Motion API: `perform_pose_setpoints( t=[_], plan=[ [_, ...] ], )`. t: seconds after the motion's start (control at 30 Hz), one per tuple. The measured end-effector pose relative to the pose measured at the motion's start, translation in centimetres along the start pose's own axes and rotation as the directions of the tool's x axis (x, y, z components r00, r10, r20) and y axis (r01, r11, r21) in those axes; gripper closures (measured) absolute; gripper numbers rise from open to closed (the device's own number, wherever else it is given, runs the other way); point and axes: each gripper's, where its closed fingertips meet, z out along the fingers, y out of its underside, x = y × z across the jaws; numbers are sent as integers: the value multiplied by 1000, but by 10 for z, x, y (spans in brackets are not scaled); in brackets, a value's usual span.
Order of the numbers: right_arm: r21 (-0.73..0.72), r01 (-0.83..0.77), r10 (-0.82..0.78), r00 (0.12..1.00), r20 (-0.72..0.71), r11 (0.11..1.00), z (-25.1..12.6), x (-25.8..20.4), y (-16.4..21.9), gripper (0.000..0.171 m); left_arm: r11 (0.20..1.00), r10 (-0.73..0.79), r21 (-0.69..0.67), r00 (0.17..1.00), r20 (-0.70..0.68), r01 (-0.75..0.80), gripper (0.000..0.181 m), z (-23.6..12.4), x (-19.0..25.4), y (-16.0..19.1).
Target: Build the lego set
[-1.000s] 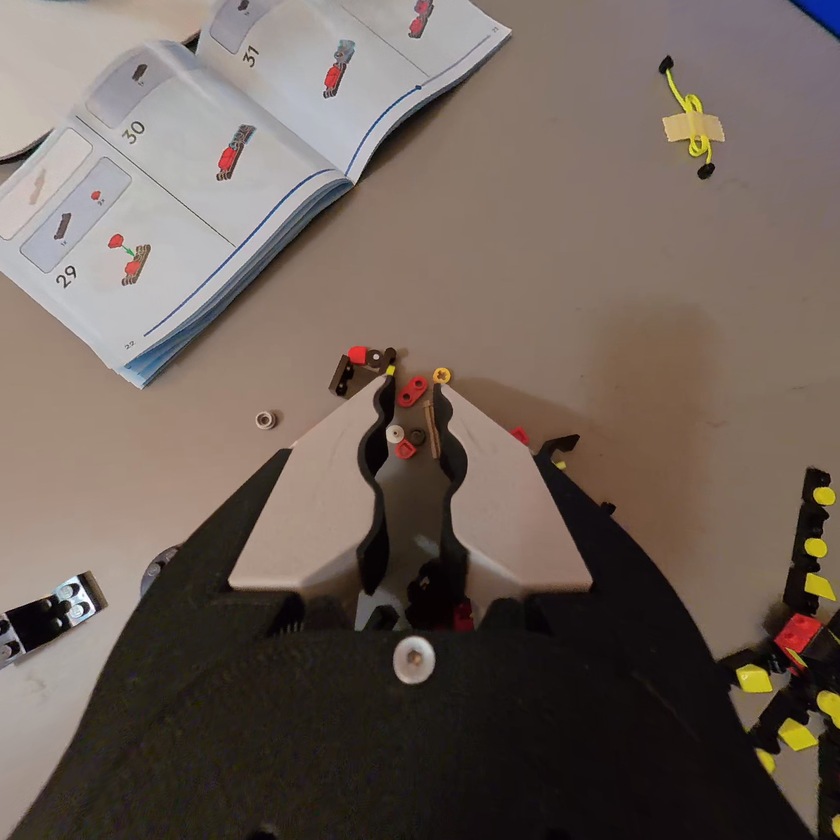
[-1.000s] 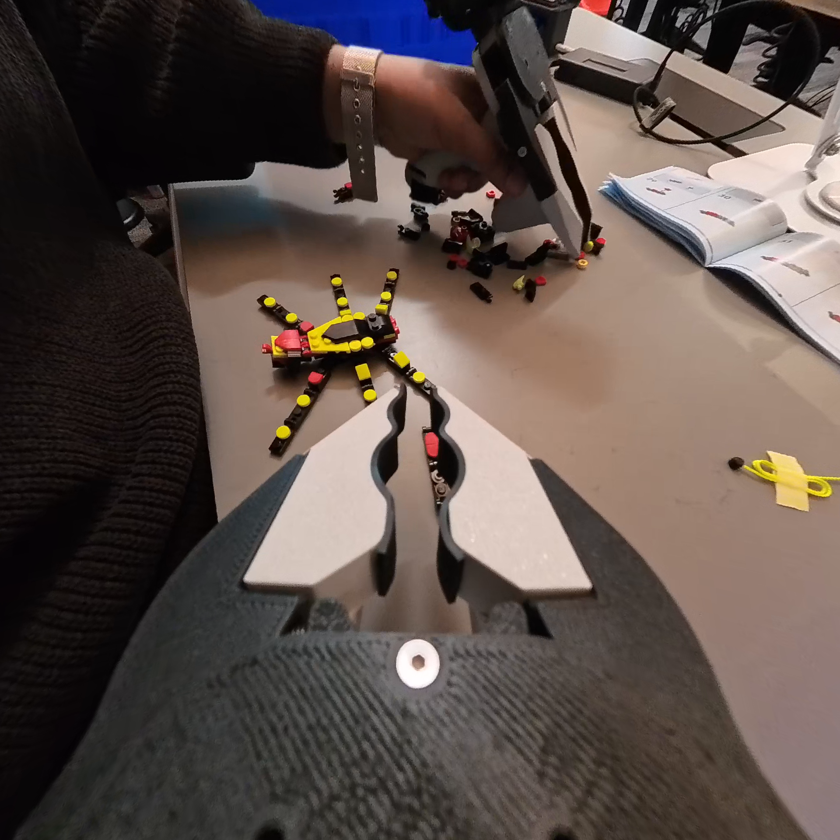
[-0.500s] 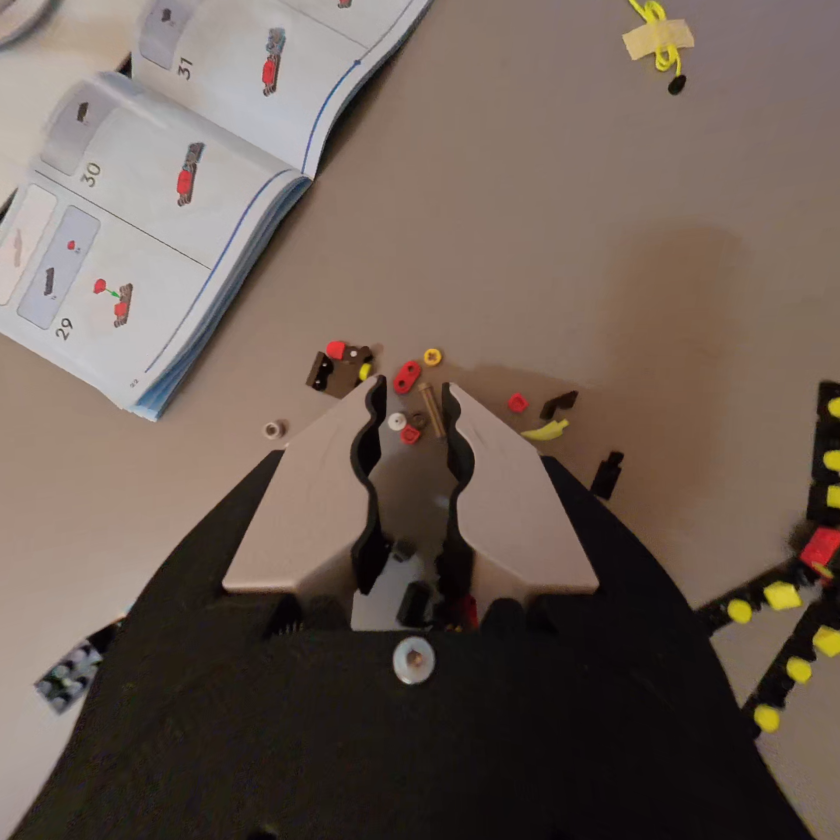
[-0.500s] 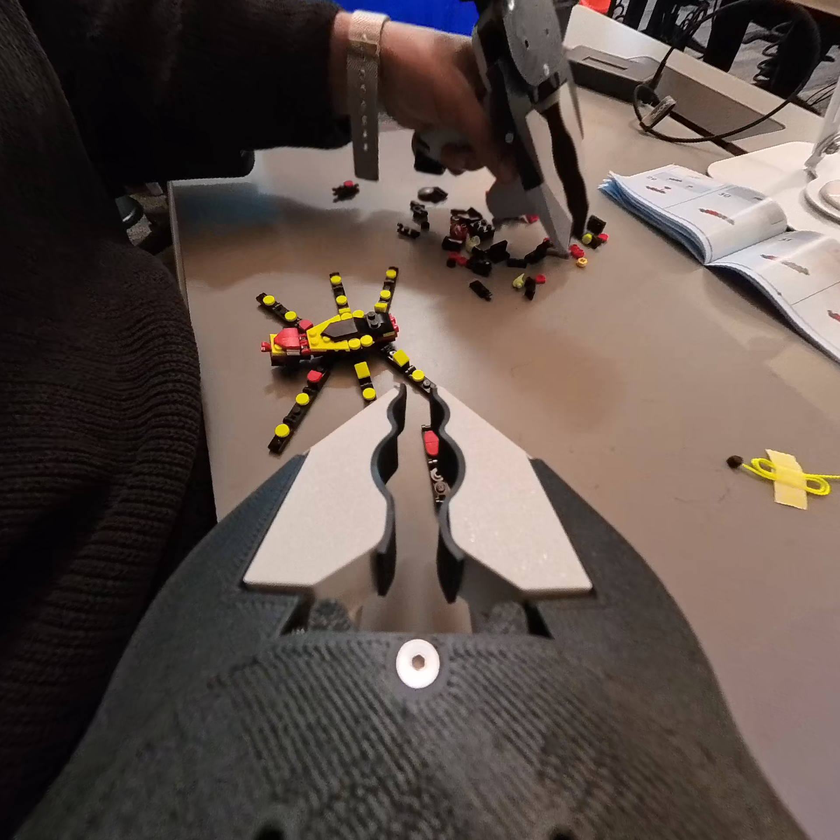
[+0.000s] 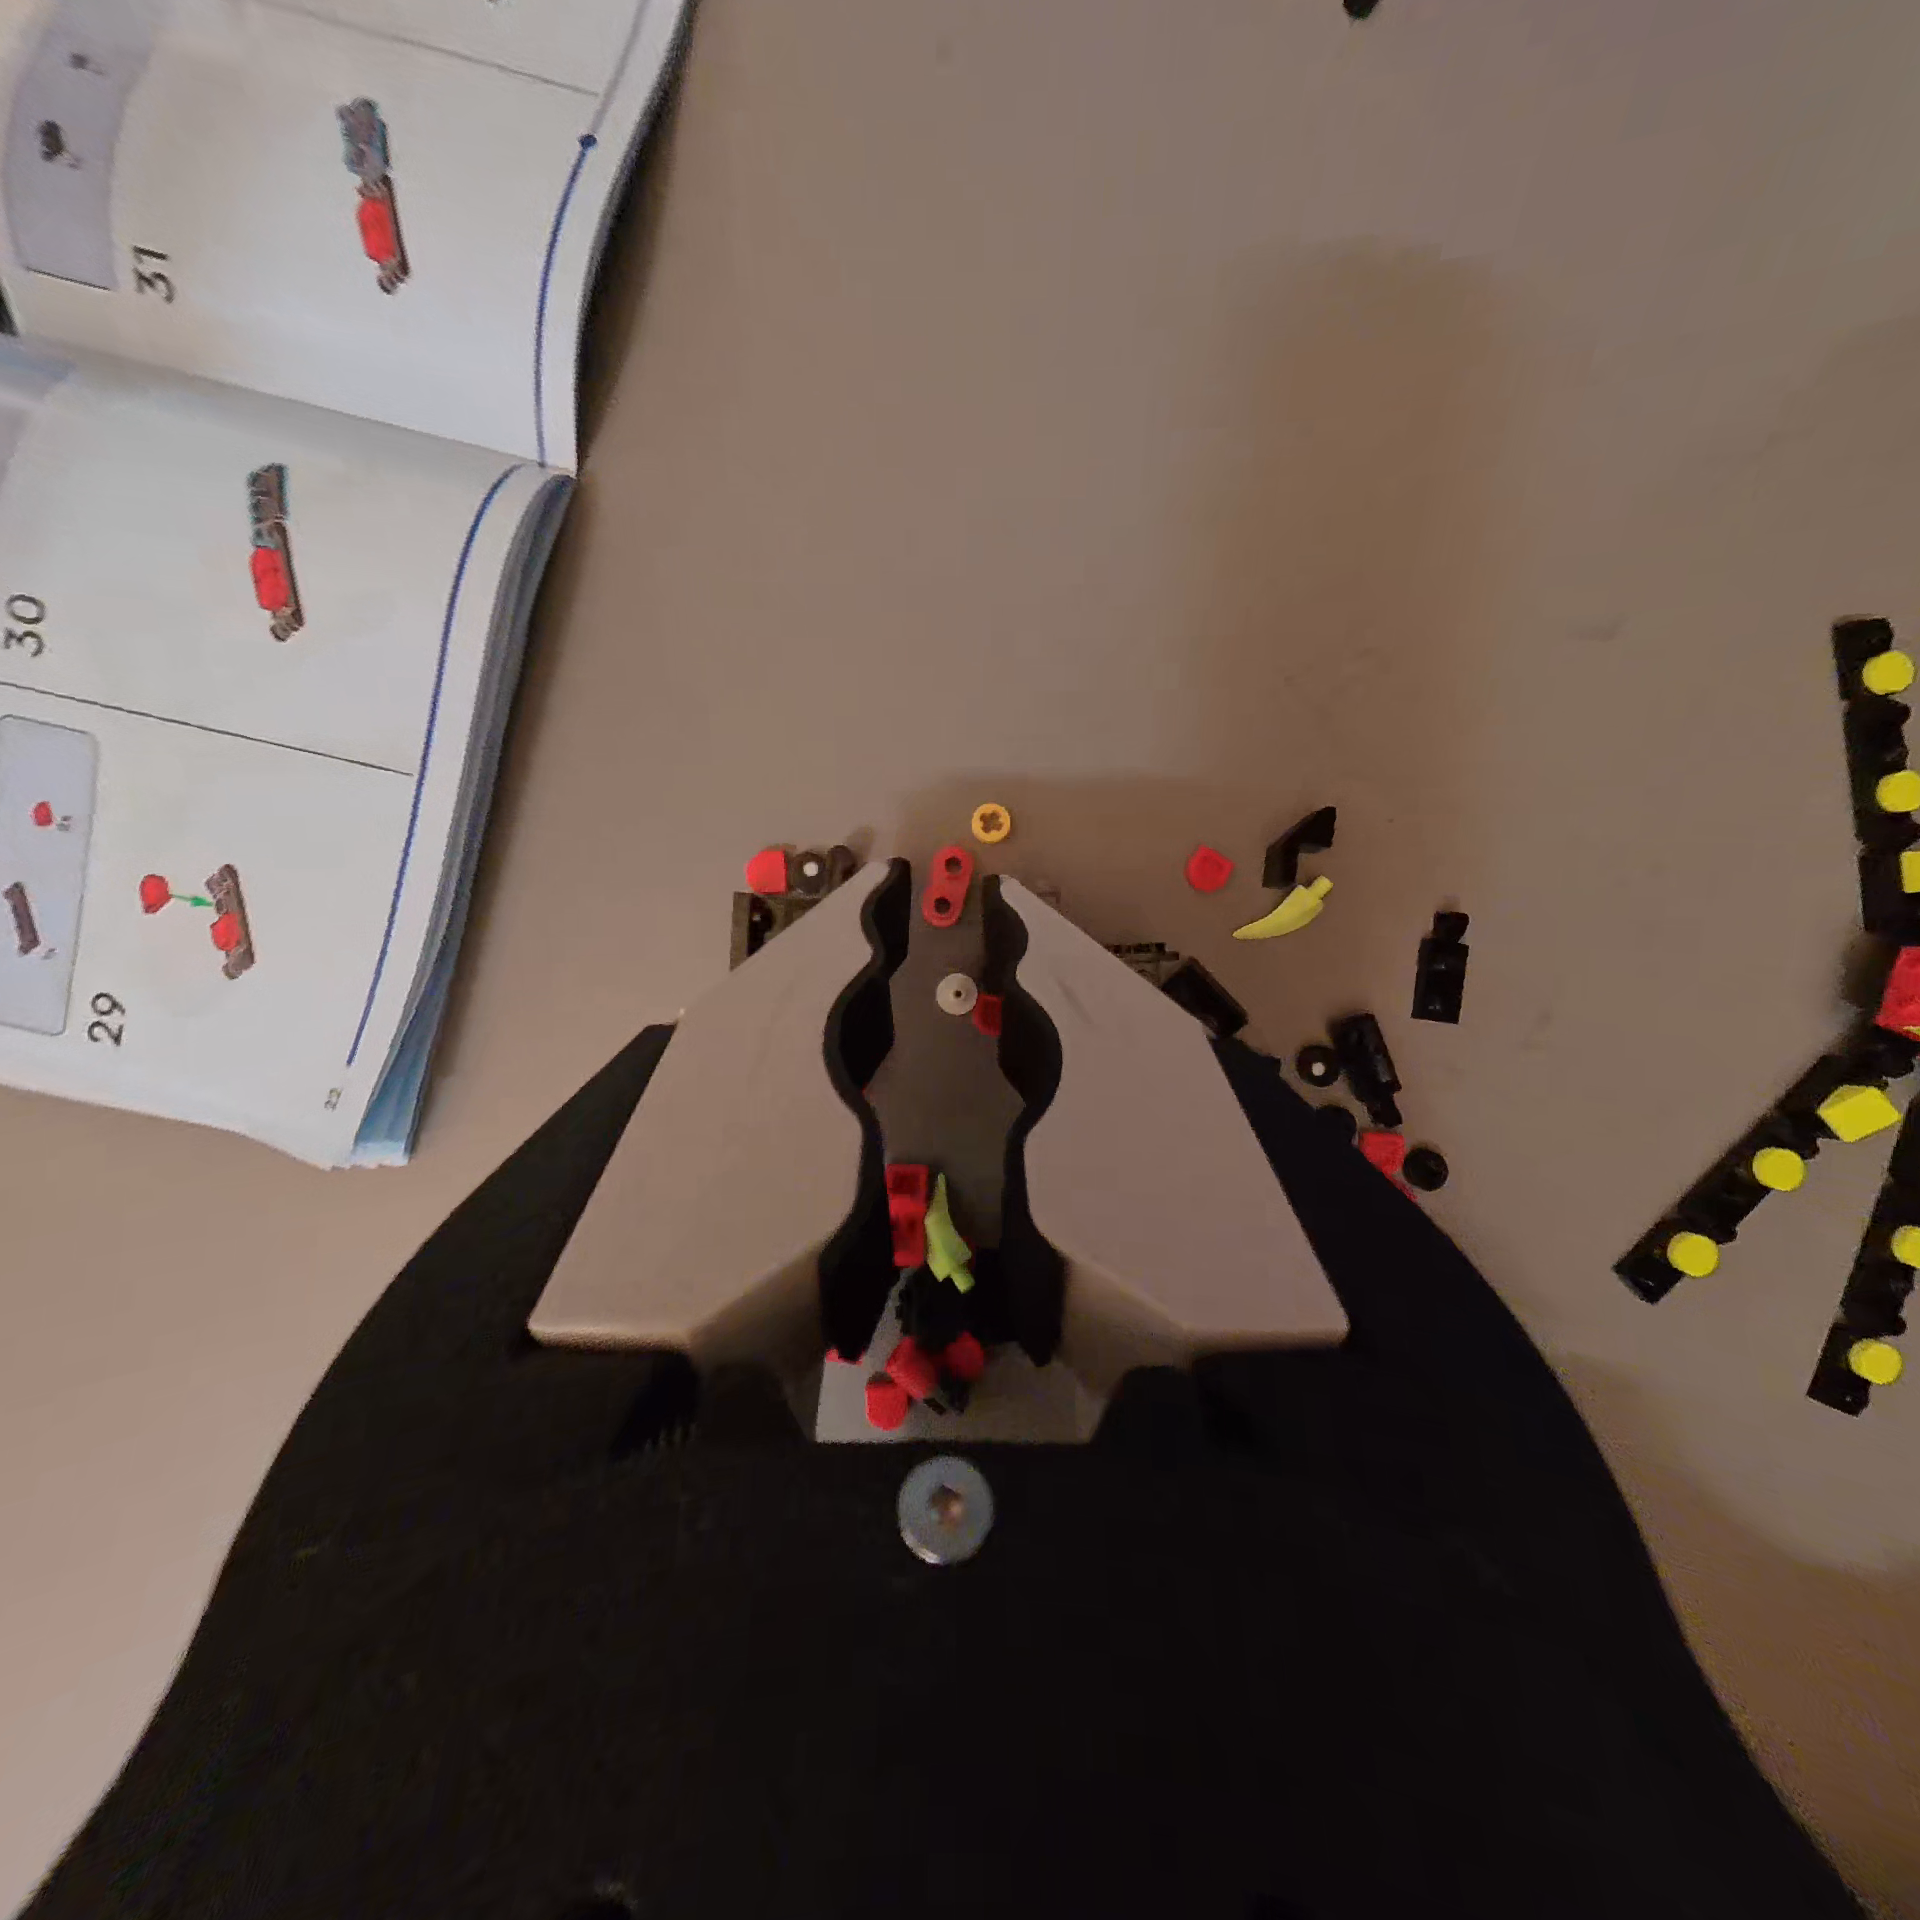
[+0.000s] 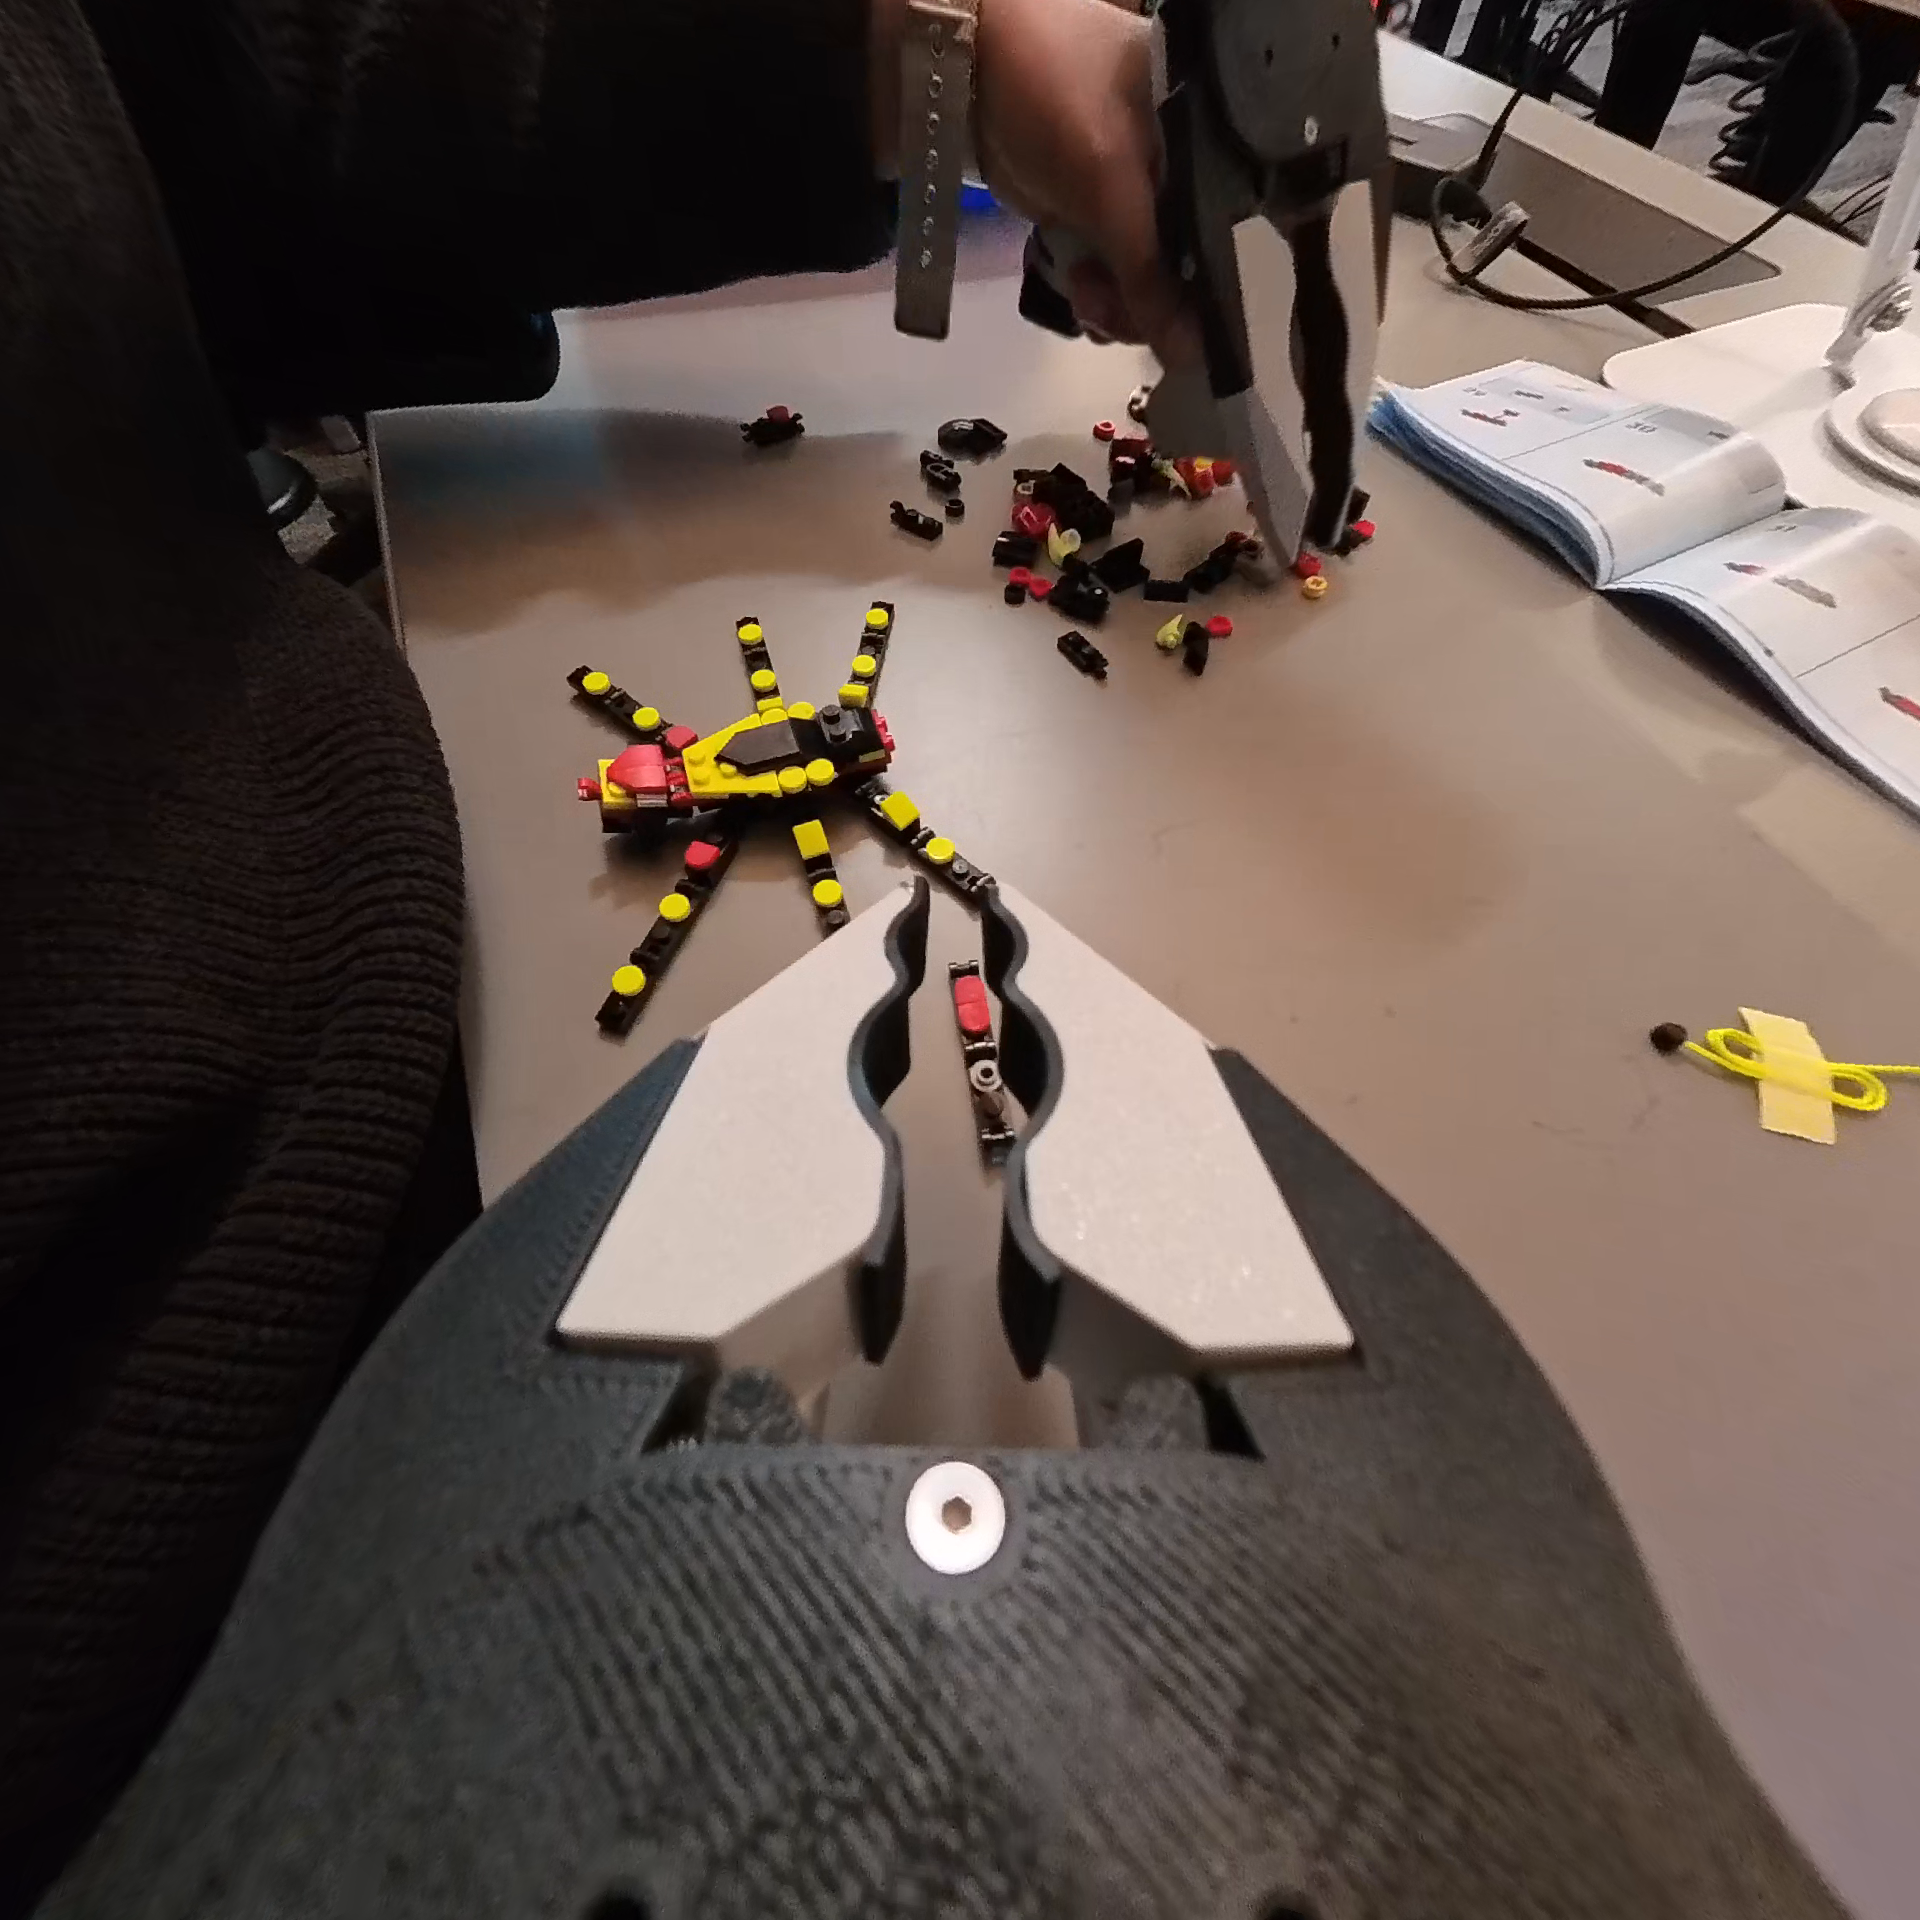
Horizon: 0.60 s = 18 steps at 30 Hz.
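Observation:
My left gripper is open a little, tips down at the table, with a red two-hole piece between its tips. A white round stud lies farther back between the fingers. The right wrist view shows the left gripper at the edge of the loose-piece pile. My right gripper is open and low over the table. A thin black strip with a red piece shows between its fingers, close to the right one. The yellow, black and red spider model lies just beyond it.
The open instruction booklet lies left of the pile and also shows in the right wrist view. Spider legs reach in at the right. A yellow cord under tape lies right. A black sleeve fills the left; cables lie behind. Spacing between my two grippers at the tips: around 25 centimeters.
My left gripper has moved forward and lower over the pile, so the red two-hole piece now sits between its tips. The right gripper has not moved.

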Motion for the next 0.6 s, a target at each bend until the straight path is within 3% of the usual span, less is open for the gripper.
perform_pose_setpoints(
  t=[0.27, 0.4, 0.53, 0.6],
  plan=[
    [4, -8, 8, 1000, -1, 1000, -1, 2, 0, 163, 1000, -5, 18, 1000, -6, 5, 175, 1, -1, 0],
    [-19, -2, 1, 997, -71, 1000, -9, 18, 5, 165, 994, 2, 111, 999, -33, 2, 176, -12, 9, -21],
    [-38, -81, 74, 984, -159, 996, -24, 43, 18, 165, 972, 98, 224, 991, -95, -75, 176, -30, 57, -56],
    [-67, -124, 114, 984, -137, 990, -25, 44, 27, 162, 957, 173, 258, 975, -143, -132, 176, -30, 94, -70]
  ],
)
